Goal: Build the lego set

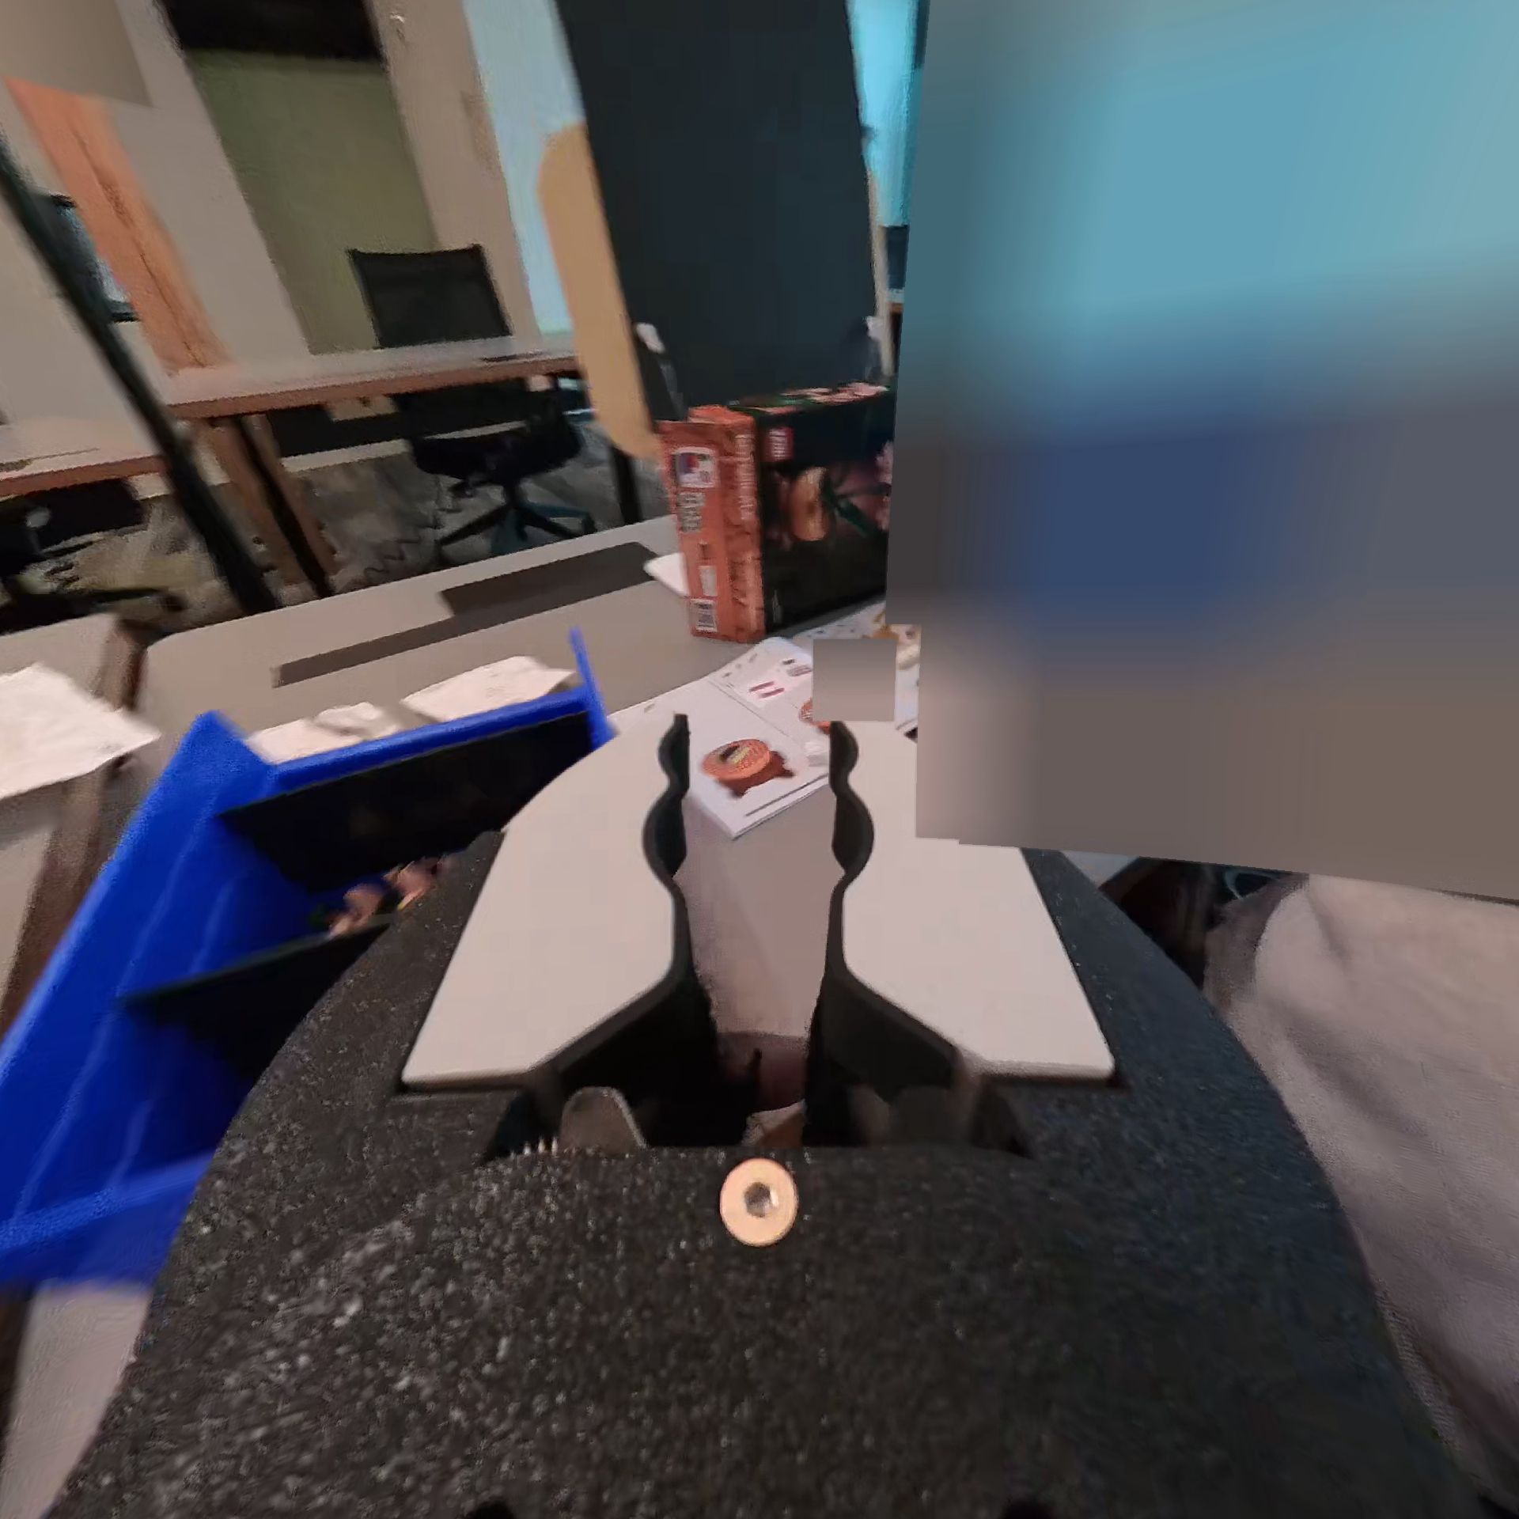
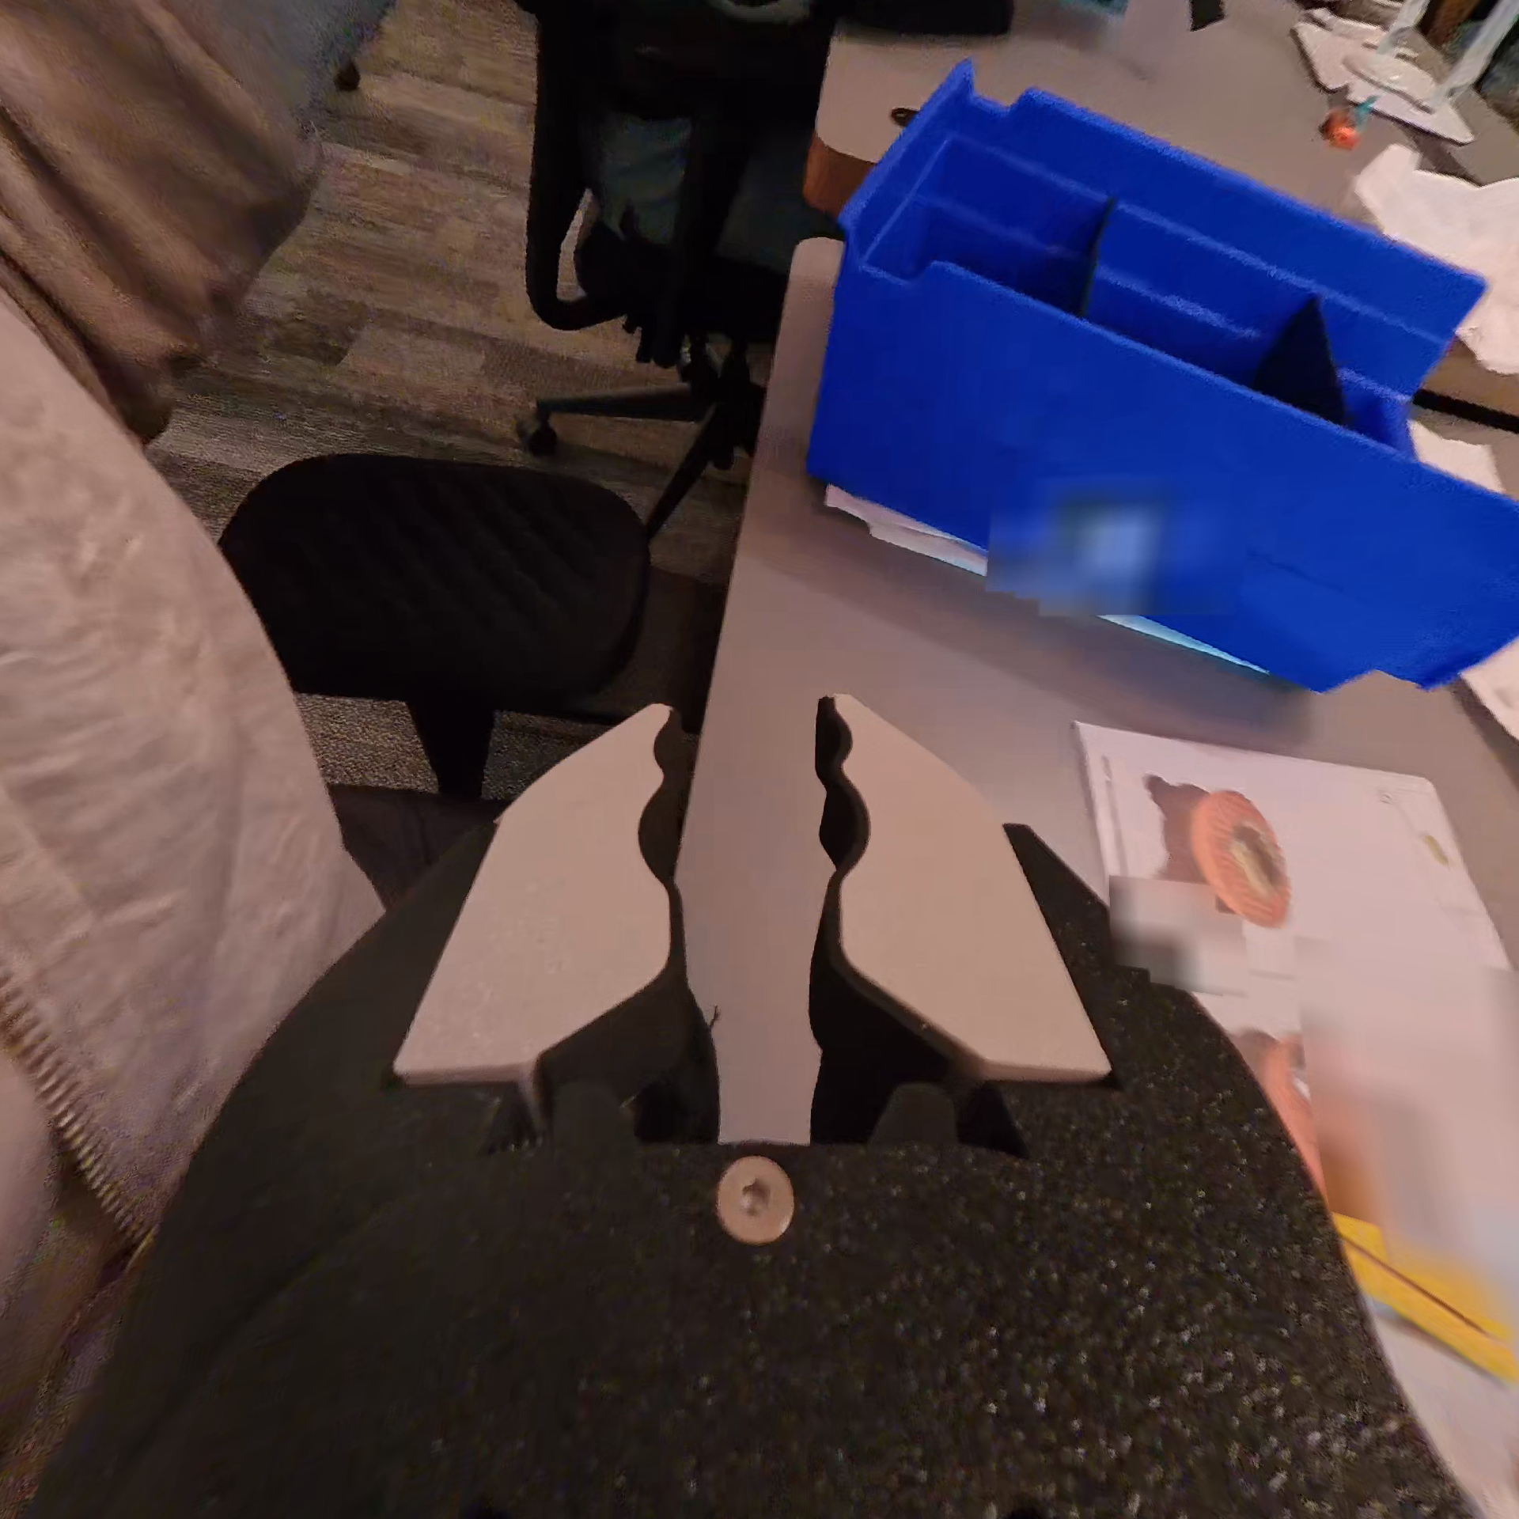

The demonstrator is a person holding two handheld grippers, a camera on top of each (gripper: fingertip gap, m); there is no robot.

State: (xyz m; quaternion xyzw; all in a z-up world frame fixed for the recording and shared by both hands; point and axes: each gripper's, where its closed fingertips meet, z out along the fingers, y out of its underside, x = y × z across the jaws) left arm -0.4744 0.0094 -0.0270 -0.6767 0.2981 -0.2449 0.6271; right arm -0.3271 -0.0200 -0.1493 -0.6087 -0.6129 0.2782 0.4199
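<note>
Grey table (image 2: 822, 592) in an office-like room: patterned carpet, black office chair (image 2: 436, 567) at the table's left edge, further desks and a chair behind. Landmark: blue bin (image 2: 1068, 427), with dark dividers splitting it into compartments, standing on the table over some white paper.

Left wrist view, left to right: white paper bags (image 1: 485, 686) lie beyond the blue bin (image 1: 164, 945); small parts show in one of its compartments, too blurred to identify. Left gripper (image 1: 756, 731) is just right of the bin, jaws parted, nothing between them. Instruction booklet (image 1: 756, 764) lies open on the table right of the bin, directly past the fingertips; it shows a printed picture of a round orange-brown model. Lego box (image 1: 781, 510), orange side panel and dark front, stands upright beyond the booklet, farther from the bin.

Right wrist view, left to right: a beige-clad person at the left edge. Right gripper (image 2: 748, 707) hovers over the table's left edge, in front of the bin and apart from it, jaws parted and empty. Booklet (image 2: 1282, 863) lies flat in front of the bin, right of the gripper, not touching it; the page shows an orange disc-shaped model. A yellow item at the lower right is too blurred to name.
</note>
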